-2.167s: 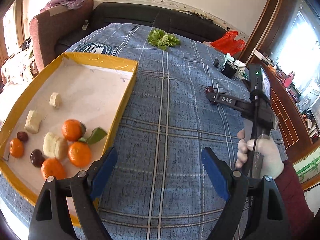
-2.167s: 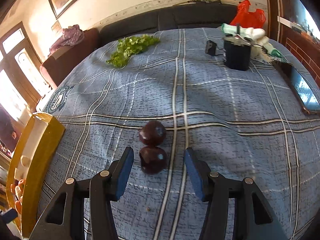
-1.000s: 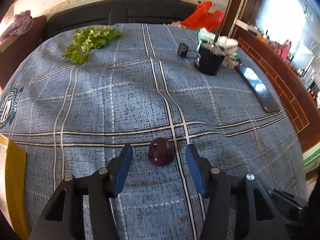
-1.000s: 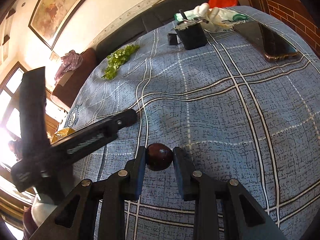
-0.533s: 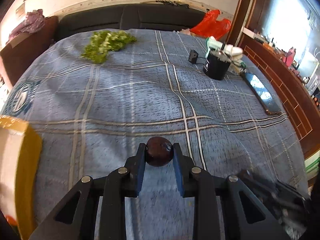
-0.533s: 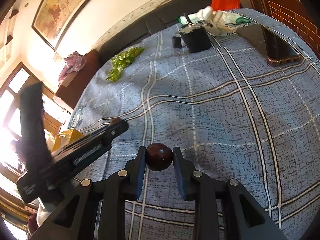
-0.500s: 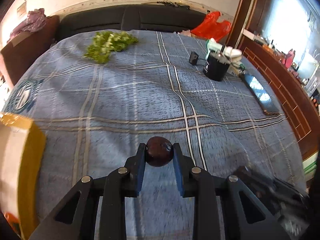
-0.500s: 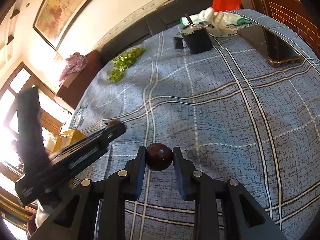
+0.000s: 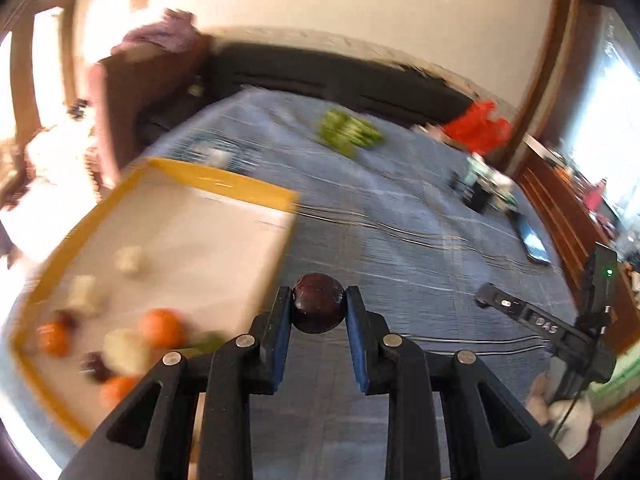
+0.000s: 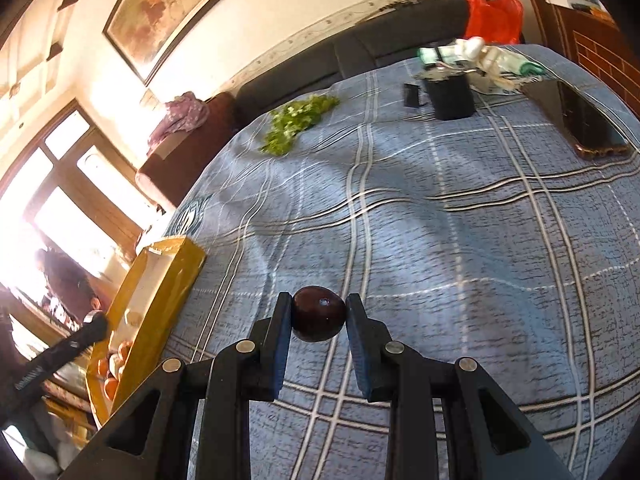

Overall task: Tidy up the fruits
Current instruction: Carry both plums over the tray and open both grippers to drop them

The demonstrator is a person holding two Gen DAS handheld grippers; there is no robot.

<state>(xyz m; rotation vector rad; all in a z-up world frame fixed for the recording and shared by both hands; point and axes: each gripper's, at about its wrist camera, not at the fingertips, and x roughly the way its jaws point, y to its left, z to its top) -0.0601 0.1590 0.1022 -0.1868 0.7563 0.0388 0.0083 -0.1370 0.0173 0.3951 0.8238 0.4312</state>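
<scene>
Carrying 1 dark plum (image 9: 319,303) each: left tongs (image 9: 319,308) clamped on theirs just beside yellow tray (image 9: 224,178) at surface's left edge, nearer; right tongs (image 10: 319,314) hold second plum (image 10: 319,313), tray well left.

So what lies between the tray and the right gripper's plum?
Only bare blue plaid cloth lies between the tray and the plum held in the right gripper, as the right wrist view shows.
</scene>
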